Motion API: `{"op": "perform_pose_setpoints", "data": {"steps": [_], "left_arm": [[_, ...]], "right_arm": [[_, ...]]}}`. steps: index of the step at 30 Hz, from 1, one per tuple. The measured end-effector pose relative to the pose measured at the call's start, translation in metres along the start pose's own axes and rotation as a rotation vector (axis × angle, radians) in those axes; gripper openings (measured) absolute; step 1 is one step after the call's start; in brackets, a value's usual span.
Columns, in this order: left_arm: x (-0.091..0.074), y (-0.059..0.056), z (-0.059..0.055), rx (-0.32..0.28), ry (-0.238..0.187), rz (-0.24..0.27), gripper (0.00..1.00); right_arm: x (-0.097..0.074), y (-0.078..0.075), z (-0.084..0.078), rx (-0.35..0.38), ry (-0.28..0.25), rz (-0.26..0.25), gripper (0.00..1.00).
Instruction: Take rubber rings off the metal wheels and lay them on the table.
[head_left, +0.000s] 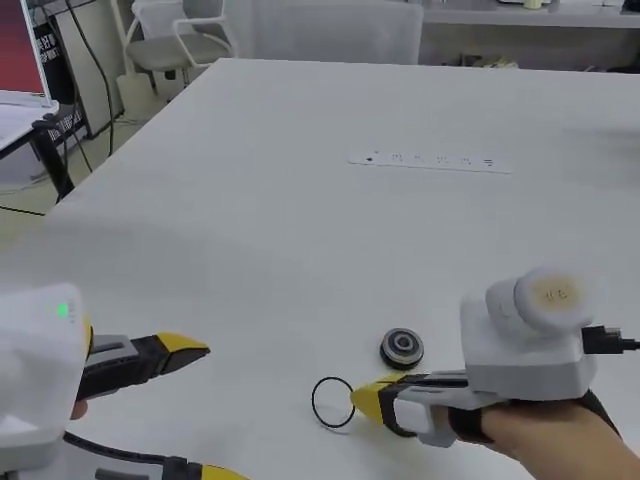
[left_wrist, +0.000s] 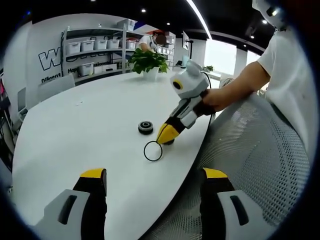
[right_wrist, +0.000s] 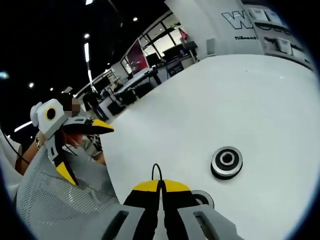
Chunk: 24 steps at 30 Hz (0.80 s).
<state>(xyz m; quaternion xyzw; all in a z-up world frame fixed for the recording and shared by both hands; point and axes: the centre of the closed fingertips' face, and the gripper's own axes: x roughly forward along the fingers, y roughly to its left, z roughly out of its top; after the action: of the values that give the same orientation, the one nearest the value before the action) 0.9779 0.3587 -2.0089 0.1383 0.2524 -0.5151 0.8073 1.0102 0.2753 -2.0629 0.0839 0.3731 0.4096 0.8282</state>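
Observation:
A black rubber ring (head_left: 332, 402) lies flat on the white table (head_left: 300, 220) near its front edge. My right gripper (head_left: 358, 402) is shut on the ring's right edge; in the right gripper view the thin ring (right_wrist: 156, 171) sticks out from between the closed yellow jaws (right_wrist: 160, 186). A metal wheel (head_left: 402, 347) with a dark rim stands just behind it, also seen as the wheel (right_wrist: 227, 161) and the wheel (left_wrist: 145, 127). Part of another round metal piece (right_wrist: 204, 198) shows beside the right jaw. My left gripper (left_wrist: 155, 180) is open, held off to the left, holding nothing.
A white power strip (head_left: 430, 160) lies across the middle of the table. Office chairs (head_left: 180, 40) stand at the far edge. A potted plant (left_wrist: 147, 62) sits on the far end. A mesh chair back (left_wrist: 250, 150) is beside the table's near edge.

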Motion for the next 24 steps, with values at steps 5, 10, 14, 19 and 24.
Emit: {"op": "perform_pose_setpoints", "data": {"steps": [5, 10, 14, 19, 24], "left_arm": [[0.0000, 0.0007, -0.0005, 0.003, 0.002, 0.000, 0.74], [-0.0001, 0.0017, -0.0009, 0.003, 0.002, 0.002, 0.74], [-0.0001, 0.0018, -0.0023, 0.004, 0.009, 0.002, 0.74], [-0.0004, 0.0022, -0.0027, 0.005, 0.010, 0.004, 0.74], [-0.0007, 0.0023, -0.0024, 0.003, 0.007, 0.007, 0.74]], "right_arm": [[0.0038, -0.0015, -0.0049, -0.047, 0.025, -0.009, 0.00], [0.0054, -0.0034, -0.0068, -0.076, 0.033, -0.018, 0.00], [0.0068, -0.0037, -0.0061, -0.096, 0.031, -0.019, 0.00], [0.0070, -0.0031, -0.0069, -0.130, 0.039, -0.021, 0.00], [0.0055, -0.0027, -0.0031, -0.121, 0.024, -0.017, 0.02]]}}
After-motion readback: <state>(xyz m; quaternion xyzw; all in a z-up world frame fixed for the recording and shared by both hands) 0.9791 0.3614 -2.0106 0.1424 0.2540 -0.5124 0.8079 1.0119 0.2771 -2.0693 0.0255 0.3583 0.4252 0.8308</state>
